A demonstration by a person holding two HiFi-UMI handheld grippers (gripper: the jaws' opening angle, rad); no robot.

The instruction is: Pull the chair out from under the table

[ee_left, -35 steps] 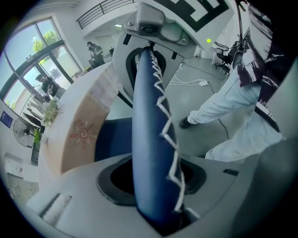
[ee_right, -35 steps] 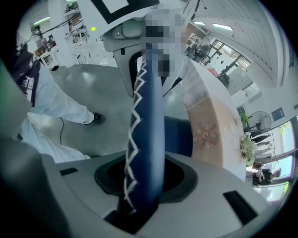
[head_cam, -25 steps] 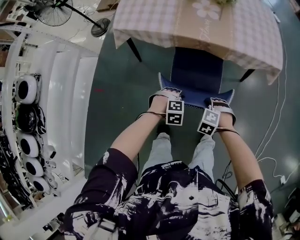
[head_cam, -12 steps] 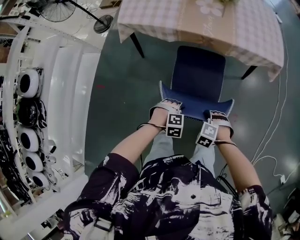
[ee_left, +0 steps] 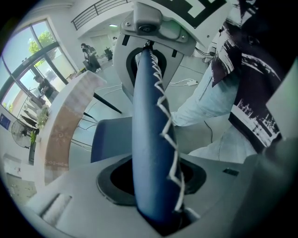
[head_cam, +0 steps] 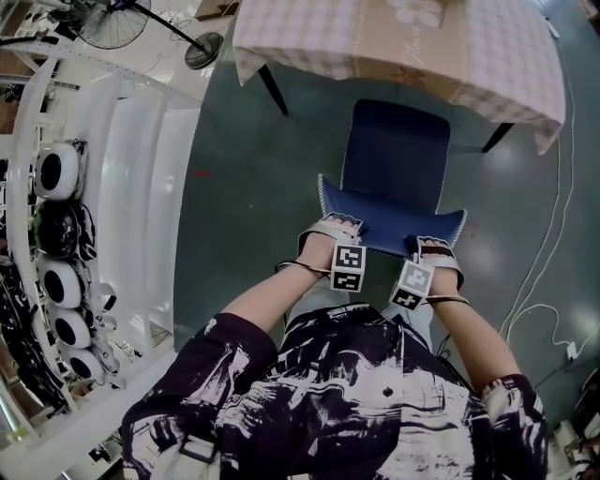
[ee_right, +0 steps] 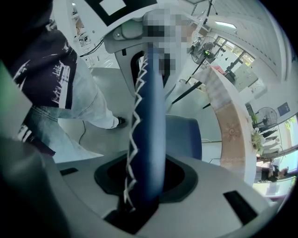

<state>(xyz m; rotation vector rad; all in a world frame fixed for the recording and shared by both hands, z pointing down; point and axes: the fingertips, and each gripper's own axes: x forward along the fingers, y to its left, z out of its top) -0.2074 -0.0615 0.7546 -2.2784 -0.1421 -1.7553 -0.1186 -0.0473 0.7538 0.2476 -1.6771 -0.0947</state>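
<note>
Chair held by left hand-held gripper and right hand-held gripper.

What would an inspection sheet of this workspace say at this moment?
Surface: glossy dark green floor.
Job's things: blue chair, its seat showing in front of the checked-cloth table; backrest toward the person.
Clutter: nothing seen.
Tools: left tool and right tool each shut on the backrest's top edge, one near each corner.
Cables: white cable trails over the floor at the right.
Surroundings: standing fan and white rack with round units at the left.
</note>
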